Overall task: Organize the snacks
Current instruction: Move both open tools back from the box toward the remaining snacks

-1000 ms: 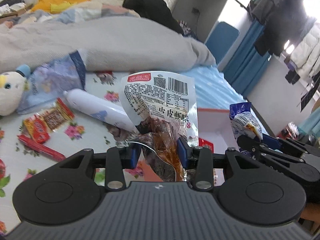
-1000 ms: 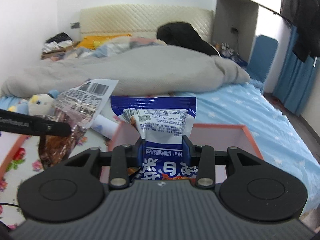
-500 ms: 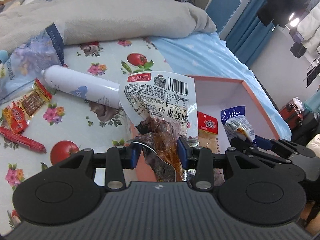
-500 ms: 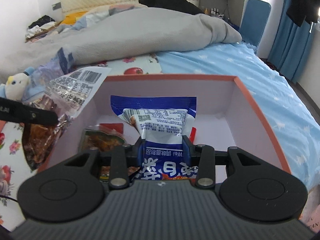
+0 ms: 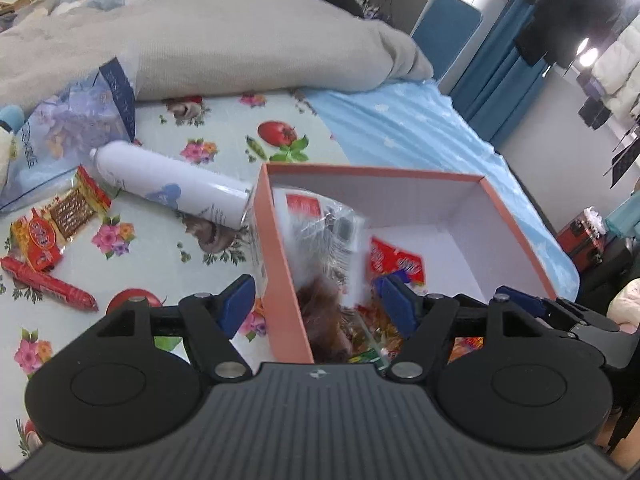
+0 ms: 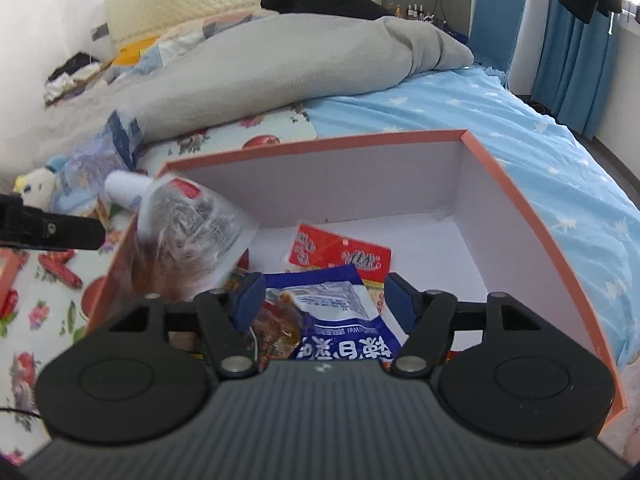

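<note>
An orange box with white inside (image 5: pixel 516 224) (image 6: pixel 520 200) sits on the bed. My left gripper (image 5: pixel 316 300) is open over the box's left wall. A clear packet of brown snack (image 5: pixel 324 248) (image 6: pixel 188 236) is blurred, falling inside the box by that wall. My right gripper (image 6: pixel 324 292) is open above the box. A blue-and-white packet (image 6: pixel 340 320) lies loose under it on other snacks. A red packet (image 6: pixel 340 252) (image 5: pixel 394 260) lies on the box floor.
On the flowered sheet left of the box lie a white tube (image 5: pixel 168 188), a red sausage stick (image 5: pixel 48 284), a red-and-yellow packet (image 5: pixel 60 216) and a bluish bag (image 5: pixel 68 136). A grey duvet (image 5: pixel 220 40) lies behind. A soft toy (image 6: pixel 36 188) sits at the left.
Both grippers have opened over the box. The clear brown packet dropped from the left gripper and the blue-and-white packet dropped from the right gripper into the box.
</note>
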